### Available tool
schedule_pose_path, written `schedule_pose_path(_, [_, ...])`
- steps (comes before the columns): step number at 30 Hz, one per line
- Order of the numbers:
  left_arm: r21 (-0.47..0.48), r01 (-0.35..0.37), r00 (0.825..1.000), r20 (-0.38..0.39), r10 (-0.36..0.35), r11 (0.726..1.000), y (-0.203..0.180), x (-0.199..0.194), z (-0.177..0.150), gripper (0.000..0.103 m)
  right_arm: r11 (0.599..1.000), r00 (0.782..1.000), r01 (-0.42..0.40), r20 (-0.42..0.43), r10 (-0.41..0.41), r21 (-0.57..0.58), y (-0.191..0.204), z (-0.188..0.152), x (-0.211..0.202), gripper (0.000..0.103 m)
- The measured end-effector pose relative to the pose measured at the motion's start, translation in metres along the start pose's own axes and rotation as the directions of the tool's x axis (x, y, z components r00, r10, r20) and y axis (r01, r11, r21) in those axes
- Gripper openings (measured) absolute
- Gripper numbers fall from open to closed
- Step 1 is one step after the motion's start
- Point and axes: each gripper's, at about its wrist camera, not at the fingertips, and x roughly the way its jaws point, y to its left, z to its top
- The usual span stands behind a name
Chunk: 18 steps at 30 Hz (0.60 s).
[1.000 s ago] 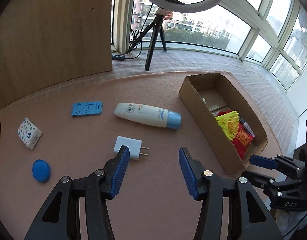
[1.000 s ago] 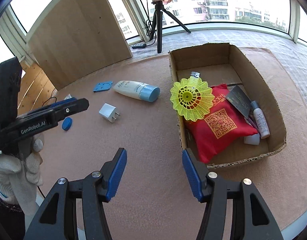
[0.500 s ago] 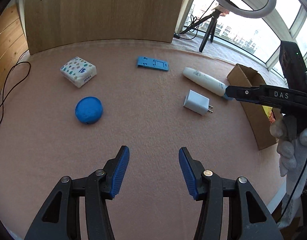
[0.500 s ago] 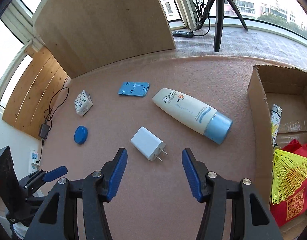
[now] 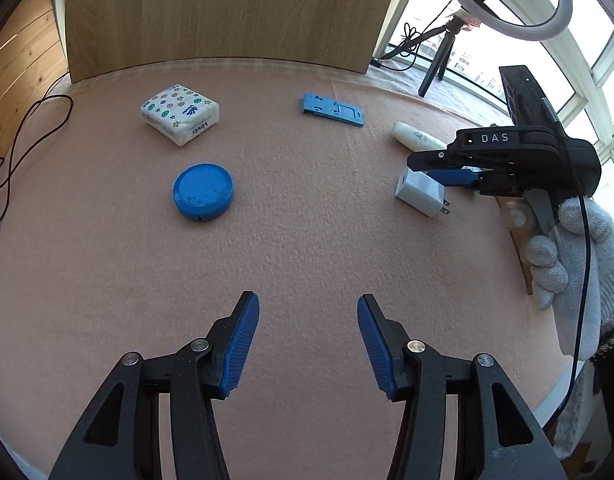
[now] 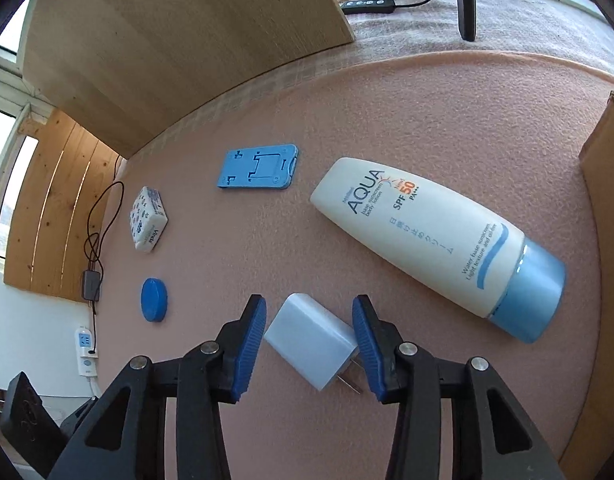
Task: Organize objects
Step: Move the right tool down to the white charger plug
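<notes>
Two tools gape: right tool (image 6: pixel 309 344) straddles the white charger (image 6: pixel 311 340); left tool (image 5: pixel 308 344) holds nothing.

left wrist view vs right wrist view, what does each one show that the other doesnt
Only the left wrist view shows the ring light, the gloved hand holding the right gripper, and the open left gripper over bare mat.

Only the right wrist view shows the sunscreen tube's blue cap and label, the cardboard box edge and the wall socket.

Both show the white charger, blue round lid, tissue pack and blue phone stand.
</notes>
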Motion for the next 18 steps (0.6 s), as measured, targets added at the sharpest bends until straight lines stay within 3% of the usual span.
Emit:
schedule_pose_path(5, [-0.011,0.004,1.0,-0.003,-0.004,1.0,0.003,0.001,0.003,0.055,0.999,0.998,-0.047,-0.034,0.048,0.024,0.005,-0.019,0.006,0.027])
schedule_pose_path(11, [0.021,0.033,0.999,-0.013,-0.033,0.999,0.0,0.006,0.003,0.055,0.999,0.999,-0.042,-0.036,0.041,-0.025,0.026,-0.04,0.012,0.027])
schedule_pose_path(18, [0.055,0.074,0.997,-0.023,-0.073,0.996,0.008,0.002,0.003,0.055,0.998,0.997,0.057,0.06,-0.056,-0.028,0.04,-0.026,0.0,0.027])
